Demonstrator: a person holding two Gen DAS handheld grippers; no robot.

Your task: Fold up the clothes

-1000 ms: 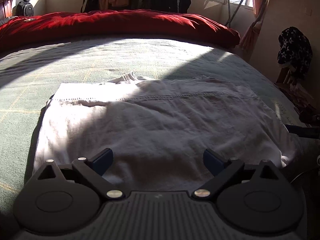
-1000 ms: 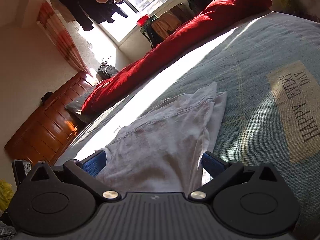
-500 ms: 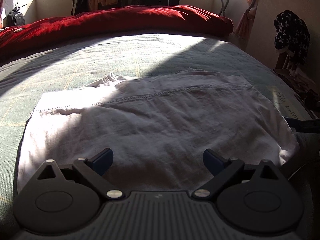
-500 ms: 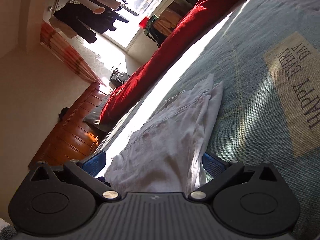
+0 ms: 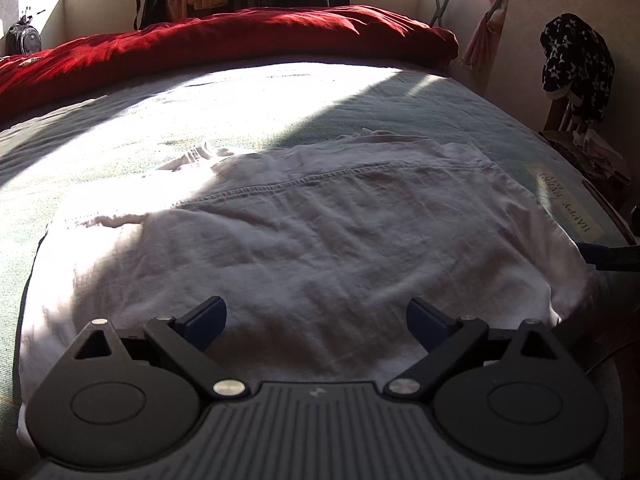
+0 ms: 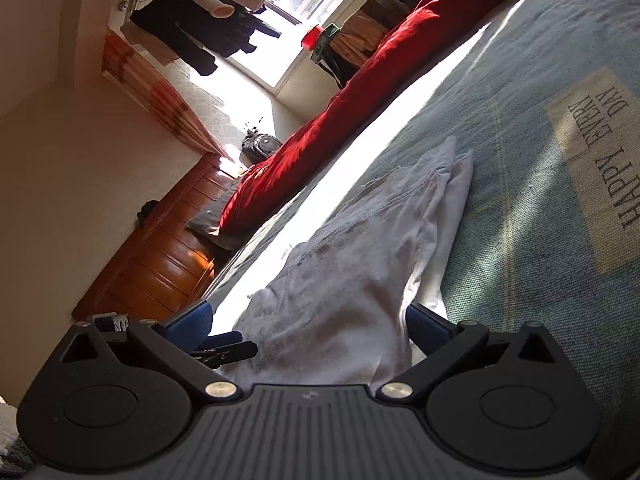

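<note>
- The left wrist view sat low and close over the shirt, level, facing the red duvet.
- The right wrist view was rolled sideways at the shirt's edge.
- Both shared shirt, bed, duvet.

Garment spread flat on bed, directly ahead of left gripper, extended beyond both fingers. Quilt heaped behind garment, along far bed edge. Printed label set on bed, right of garment. Chair with draped cloth placed far right. In right wrist view, garment edge found between fingers of right gripper; dresser beyond, left.
</note>
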